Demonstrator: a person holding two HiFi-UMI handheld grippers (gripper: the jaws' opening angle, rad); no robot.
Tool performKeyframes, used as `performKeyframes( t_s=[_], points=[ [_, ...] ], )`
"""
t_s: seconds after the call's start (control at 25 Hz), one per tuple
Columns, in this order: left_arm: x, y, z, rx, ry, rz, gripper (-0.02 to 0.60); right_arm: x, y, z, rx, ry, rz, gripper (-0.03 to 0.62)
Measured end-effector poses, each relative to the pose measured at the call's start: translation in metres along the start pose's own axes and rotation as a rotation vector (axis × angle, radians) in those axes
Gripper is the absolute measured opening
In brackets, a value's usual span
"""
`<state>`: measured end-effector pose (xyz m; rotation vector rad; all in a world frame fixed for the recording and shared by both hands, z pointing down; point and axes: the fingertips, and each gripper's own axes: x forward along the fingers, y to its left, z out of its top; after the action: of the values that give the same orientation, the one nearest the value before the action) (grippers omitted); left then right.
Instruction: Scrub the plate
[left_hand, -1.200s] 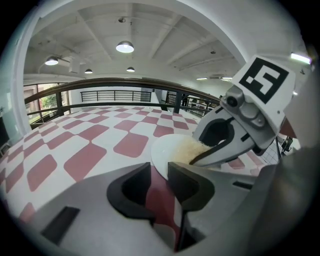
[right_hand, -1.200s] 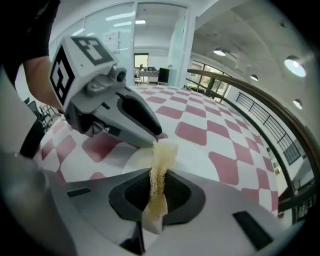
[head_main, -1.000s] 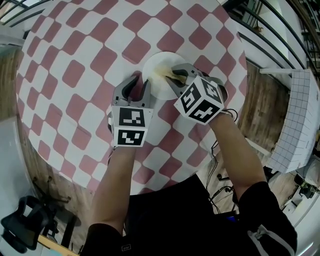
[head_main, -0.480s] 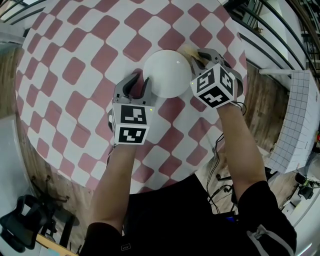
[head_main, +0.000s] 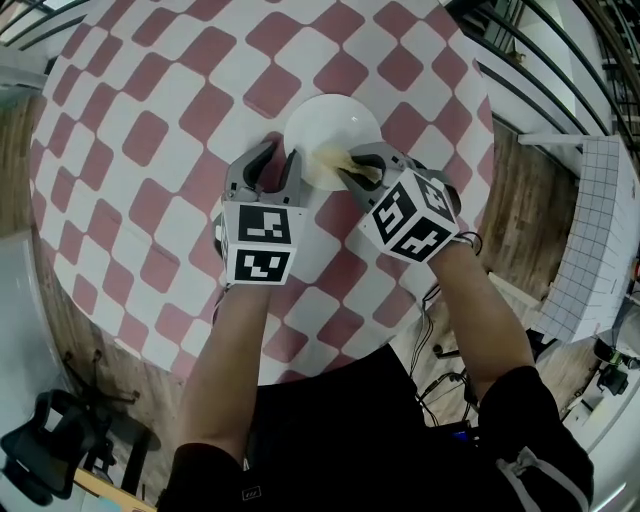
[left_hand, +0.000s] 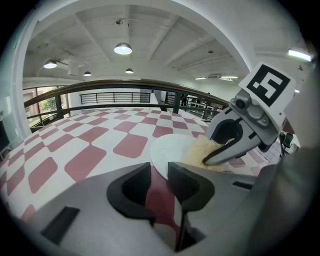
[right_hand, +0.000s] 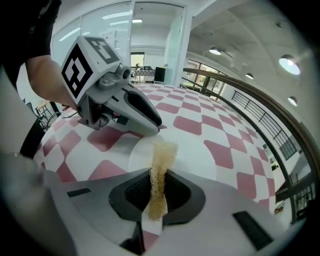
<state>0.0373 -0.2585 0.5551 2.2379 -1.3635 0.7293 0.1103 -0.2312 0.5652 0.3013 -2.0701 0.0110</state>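
Note:
A white plate (head_main: 335, 118) lies on the checked table. My left gripper (head_main: 273, 165) stands open at the plate's near left rim. In the left gripper view the rim (left_hand: 161, 162) reaches into the mouth of the jaws, and red cloth shows through the gap. My right gripper (head_main: 358, 165) is shut on a yellowish scrub sponge (head_main: 335, 157), which rests on the near part of the plate. The right gripper view shows the sponge (right_hand: 161, 160) pinched upright between the jaws, its tip on the plate (right_hand: 195, 157), with the left gripper (right_hand: 150, 120) just beyond it.
The round table (head_main: 170, 150) has a red-and-white checked cloth, and its edge curves close on the right and near sides. A railing (head_main: 540, 70) runs past the far right. A white gridded board (head_main: 590, 240) and cables (head_main: 445, 370) are on the floor at the right.
The right gripper swung off the plate to its right with the sponge half a second ago and has come back onto the plate's near part. The left gripper stayed put.

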Motion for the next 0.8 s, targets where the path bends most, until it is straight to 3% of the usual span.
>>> performKeyframes(
  t_s=[0.24,0.4,0.52,0.64,0.72,0.8],
  points=[
    [-0.001,0.0,-0.001,0.01,-0.001,0.012,0.11,-0.019,-0.022,-0.031,0.0,0.064,-0.084,0.044],
    [-0.001,0.0,0.0,0.007,-0.007,0.016,0.11,-0.031,-0.059,-0.056,0.003,0.144,-0.23,0.044],
    [0.0,0.0,-0.001,0.008,-0.013,0.025,0.11,-0.046,-0.07,-0.04,0.043,0.067,-0.309,0.044],
    [0.0,0.001,-0.001,0.02,-0.015,0.035,0.11,-0.039,-0.026,-0.002,0.064,-0.069,-0.136,0.044],
    [0.0,0.0,-0.001,0.025,-0.014,0.036,0.11,-0.024,0.006,0.0,0.033,-0.042,-0.024,0.044],
    [-0.001,0.0,0.0,0.018,-0.017,0.024,0.11,-0.014,0.019,-0.009,0.013,-0.006,0.005,0.044]
  ],
)
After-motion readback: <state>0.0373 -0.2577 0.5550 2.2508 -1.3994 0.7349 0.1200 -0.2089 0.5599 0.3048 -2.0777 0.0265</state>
